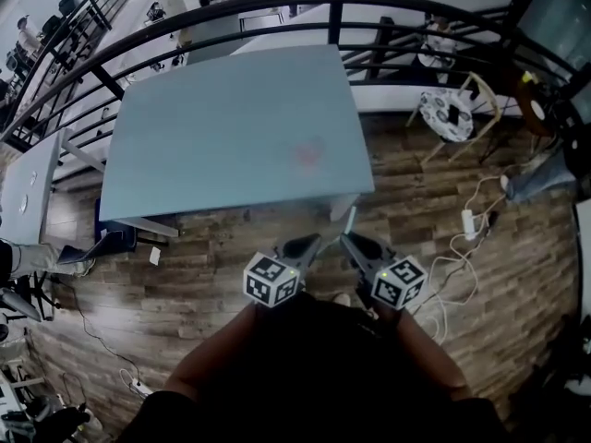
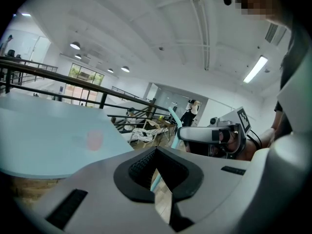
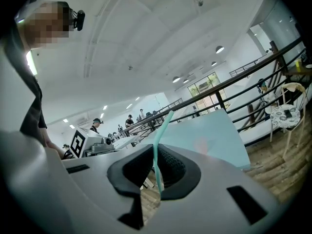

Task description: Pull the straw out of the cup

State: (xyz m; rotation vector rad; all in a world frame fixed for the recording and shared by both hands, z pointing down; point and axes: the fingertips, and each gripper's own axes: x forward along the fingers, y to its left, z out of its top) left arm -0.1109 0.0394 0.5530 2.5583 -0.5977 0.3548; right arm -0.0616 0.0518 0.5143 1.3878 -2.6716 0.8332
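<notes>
The right gripper was clenched on the straw, which pointed up and forward toward the table. The left gripper, closed on nothing, sat just beside it.

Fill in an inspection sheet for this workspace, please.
Surface: blue table, bare except for a faint pink mark.
Job's things: straw in the right tool; no cup seen.
Clutter: nothing seen.
Tools: right tool shut on the straw; left tool shut, empty.
Cables: white cable and power strip on the wood floor.
Surroundings: black railing, chair beyond the table.
</notes>
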